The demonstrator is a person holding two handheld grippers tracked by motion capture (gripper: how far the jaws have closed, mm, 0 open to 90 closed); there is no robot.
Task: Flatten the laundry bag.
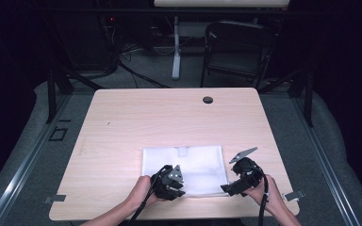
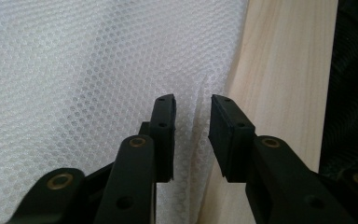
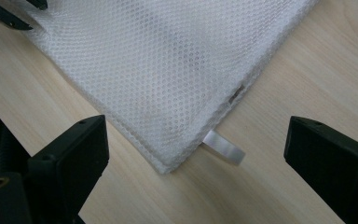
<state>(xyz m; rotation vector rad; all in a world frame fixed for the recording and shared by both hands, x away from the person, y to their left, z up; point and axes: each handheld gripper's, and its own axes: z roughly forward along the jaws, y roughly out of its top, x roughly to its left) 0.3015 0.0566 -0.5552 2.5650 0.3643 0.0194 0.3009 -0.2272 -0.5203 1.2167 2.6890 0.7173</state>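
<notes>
**At the near edge of the bench, two claws work a mesh bag**

Near the front edge of the pale wooden bench (image 1: 136, 117) lies a white, flat, rectangular mesh fabric bag (image 1: 195, 167), and we have a claw at each of its near corners. Its long axis runs left to right across the bench, parallel to the front edge, with a small tab (image 1: 182, 151) at the middle of its far edge pointing away from us.

Our left claw (image 2: 192, 121) straddles a raised fold of mesh at the bag's edge. Its jaws stand narrowly apart with the fold between them, and we can see a sliver of gap on either side, so the pads are not yet pressing on the cloth. We judge that the pinch is placed here because the edge gives a ridge that a flat sheet would not.

Our right claw (image 3: 196, 154) is wide open, hovering just over the other near corner, where a short grey ribbon loop (image 3: 223, 148) pokes out from the seam. Holding it there likely readies a matching grip, so both corners can be lifted evenly.
</notes>
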